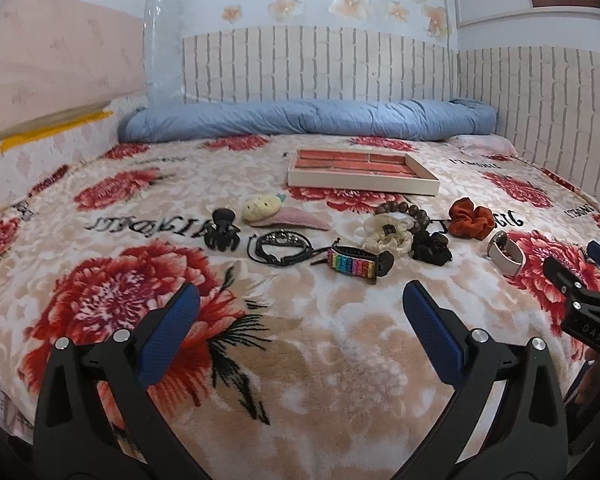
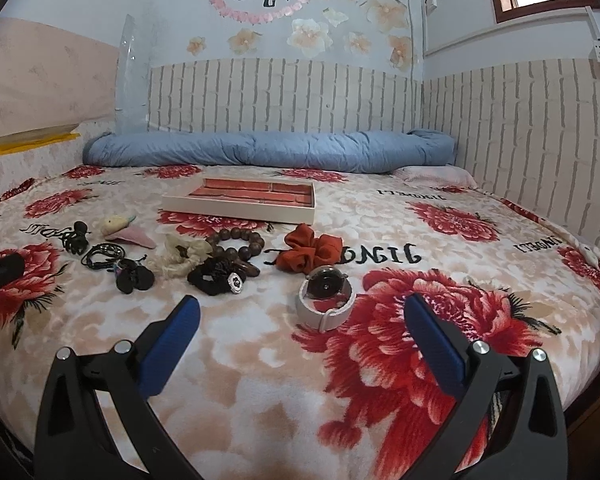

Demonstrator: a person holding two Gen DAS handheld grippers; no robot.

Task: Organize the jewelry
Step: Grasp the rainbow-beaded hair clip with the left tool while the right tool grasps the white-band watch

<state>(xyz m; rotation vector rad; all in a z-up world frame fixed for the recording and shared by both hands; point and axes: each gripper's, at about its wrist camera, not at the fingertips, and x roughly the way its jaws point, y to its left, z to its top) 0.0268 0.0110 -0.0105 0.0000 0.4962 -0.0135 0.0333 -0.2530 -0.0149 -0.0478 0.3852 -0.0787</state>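
A white tray (image 1: 362, 186) with red compartments lies on the bed, also in the right wrist view (image 2: 236, 206). In front of it lie a black claw clip (image 1: 221, 232), a plush pink clip (image 1: 278, 216), black cords (image 1: 278, 246), a rainbow band (image 1: 354, 266), a cream scrunchie (image 1: 386, 236), wooden beads (image 1: 404, 210), a black scrunchie (image 1: 430, 246), a rust scrunchie (image 1: 470, 222) and a white-strap watch (image 2: 326, 300). My left gripper (image 1: 300, 304) is open and empty, short of the rainbow band. My right gripper (image 2: 302, 316) is open and empty, just short of the watch.
A flowered blanket (image 1: 300, 360) covers the bed. A rolled blue quilt (image 1: 308, 118) lies along the brick-pattern wall at the back. The bed's right edge (image 2: 596, 356) drops off near my right gripper. The right gripper also shows at the right edge of the left wrist view (image 1: 580, 276).
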